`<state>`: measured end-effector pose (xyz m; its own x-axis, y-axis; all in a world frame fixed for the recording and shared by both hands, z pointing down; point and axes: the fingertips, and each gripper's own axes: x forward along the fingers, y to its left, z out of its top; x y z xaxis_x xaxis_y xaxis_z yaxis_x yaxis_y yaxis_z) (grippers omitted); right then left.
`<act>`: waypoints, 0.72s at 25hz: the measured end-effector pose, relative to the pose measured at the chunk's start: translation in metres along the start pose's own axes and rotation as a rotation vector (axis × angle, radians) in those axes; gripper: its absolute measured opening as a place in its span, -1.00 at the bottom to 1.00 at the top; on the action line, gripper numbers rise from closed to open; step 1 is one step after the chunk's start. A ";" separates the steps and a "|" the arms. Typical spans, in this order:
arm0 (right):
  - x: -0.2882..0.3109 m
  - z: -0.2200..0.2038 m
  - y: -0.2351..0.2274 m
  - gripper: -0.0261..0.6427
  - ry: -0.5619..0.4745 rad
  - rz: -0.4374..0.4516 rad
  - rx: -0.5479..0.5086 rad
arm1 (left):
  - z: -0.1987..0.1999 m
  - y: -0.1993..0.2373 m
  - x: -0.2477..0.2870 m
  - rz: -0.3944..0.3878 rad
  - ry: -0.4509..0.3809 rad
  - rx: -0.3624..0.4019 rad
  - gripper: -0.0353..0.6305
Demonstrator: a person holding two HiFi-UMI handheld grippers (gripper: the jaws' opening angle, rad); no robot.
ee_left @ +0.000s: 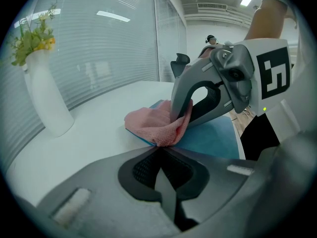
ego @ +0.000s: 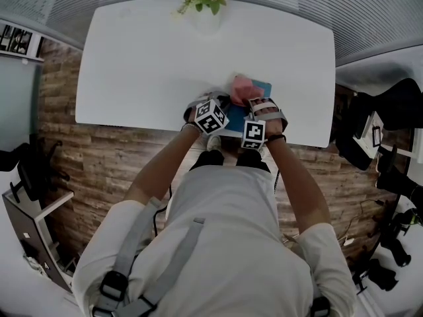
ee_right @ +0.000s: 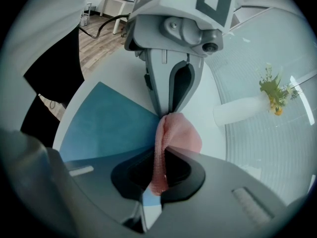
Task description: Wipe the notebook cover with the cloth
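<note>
A blue notebook (ego: 263,88) lies flat at the white table's near edge, with a pink cloth (ego: 241,89) bunched on its far-left part. In the right gripper view the cloth (ee_right: 181,133) runs down between the jaws of my right gripper (ee_right: 158,155), which is shut on it. My left gripper (ee_right: 167,112) comes in from the opposite side, jaws together, tips pinching the cloth's far edge. In the left gripper view the cloth (ee_left: 151,123) hangs between the right gripper (ee_left: 179,114) and my left gripper (ee_left: 159,150), above the notebook (ee_left: 213,138).
A white vase with yellow flowers (ego: 206,12) stands at the table's far edge. The bare table top (ego: 145,65) stretches to the left. A wooden floor (ego: 99,157) lies beyond the near edge, with chairs and gear at the right.
</note>
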<state>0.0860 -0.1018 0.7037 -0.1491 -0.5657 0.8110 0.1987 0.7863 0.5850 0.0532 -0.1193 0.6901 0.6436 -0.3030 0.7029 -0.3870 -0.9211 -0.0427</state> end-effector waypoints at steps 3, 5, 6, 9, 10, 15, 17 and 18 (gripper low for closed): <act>-0.004 0.002 0.002 -0.92 -0.003 0.001 -0.006 | 0.001 -0.001 -0.001 0.001 -0.001 0.001 -0.91; -0.005 0.003 0.005 -0.92 -0.007 0.004 -0.010 | 0.001 0.000 -0.001 0.001 -0.001 0.002 -0.91; -0.005 0.004 0.006 -0.92 -0.008 0.006 -0.012 | 0.000 0.000 0.000 0.000 -0.001 0.001 -0.91; -0.006 0.006 0.009 -0.92 -0.013 0.009 -0.010 | -0.001 0.000 0.000 0.001 -0.002 0.001 -0.91; -0.007 0.007 0.010 -0.92 -0.016 0.011 -0.009 | -0.001 0.000 0.000 0.002 -0.002 0.002 -0.91; -0.013 0.012 0.015 -0.92 -0.028 0.016 -0.018 | 0.000 0.000 0.000 0.004 -0.001 0.003 -0.91; -0.015 0.014 0.018 -0.92 -0.034 0.019 -0.022 | 0.000 0.000 0.000 0.003 0.000 0.003 -0.91; -0.016 0.015 0.020 -0.92 -0.037 0.020 -0.023 | 0.000 0.000 0.000 0.003 0.001 0.003 -0.91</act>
<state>0.0772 -0.0738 0.7025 -0.1803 -0.5399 0.8222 0.2240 0.7914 0.5688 0.0528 -0.1187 0.6901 0.6421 -0.3056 0.7031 -0.3868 -0.9209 -0.0470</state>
